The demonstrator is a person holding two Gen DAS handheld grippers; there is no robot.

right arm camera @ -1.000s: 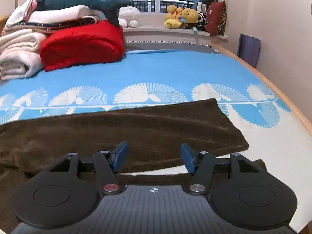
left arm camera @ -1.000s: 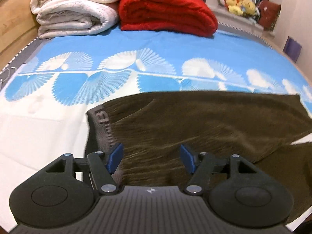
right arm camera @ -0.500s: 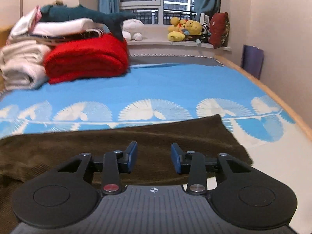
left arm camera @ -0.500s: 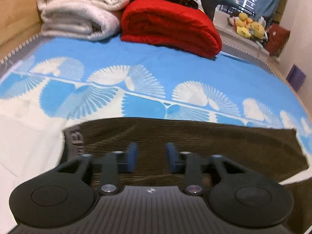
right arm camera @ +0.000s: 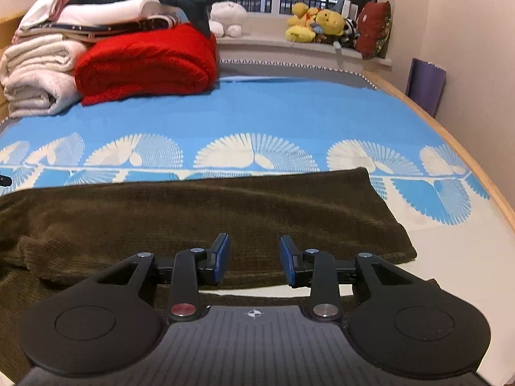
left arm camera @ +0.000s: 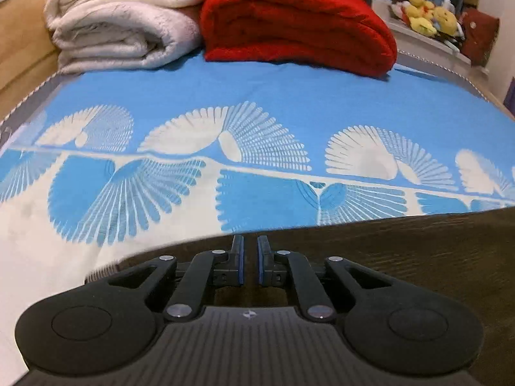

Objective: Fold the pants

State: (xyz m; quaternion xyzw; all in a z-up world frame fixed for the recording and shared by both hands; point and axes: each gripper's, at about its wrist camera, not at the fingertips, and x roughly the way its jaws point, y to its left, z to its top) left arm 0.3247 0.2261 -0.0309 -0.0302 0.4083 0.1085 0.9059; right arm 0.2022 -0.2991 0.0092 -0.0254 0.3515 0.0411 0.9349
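Dark brown corduroy pants [right arm camera: 199,215] lie across the blue and white bedspread [right arm camera: 257,119], with one leg folded over the other. In the left wrist view the pants [left arm camera: 402,251] fill the lower right. My left gripper [left arm camera: 249,259] is nearly shut at the pants' far edge, with brown cloth between its blue pads [left arm camera: 238,263]. My right gripper [right arm camera: 254,257] is partly open, low over the near edge of the upper leg, its pads [right arm camera: 222,257] apart and holding nothing.
Folded white blankets [left arm camera: 125,22] and a red blanket [left arm camera: 296,22] are stacked at the far end of the bed. Plush toys [right arm camera: 318,25] sit on the window ledge. The bed's wooden edge [right arm camera: 450,135] runs along the right by the wall.
My left gripper has closed from wide open to nearly shut on the pants' edge and moved forward. My right gripper narrowed half a second ago and has widened again.
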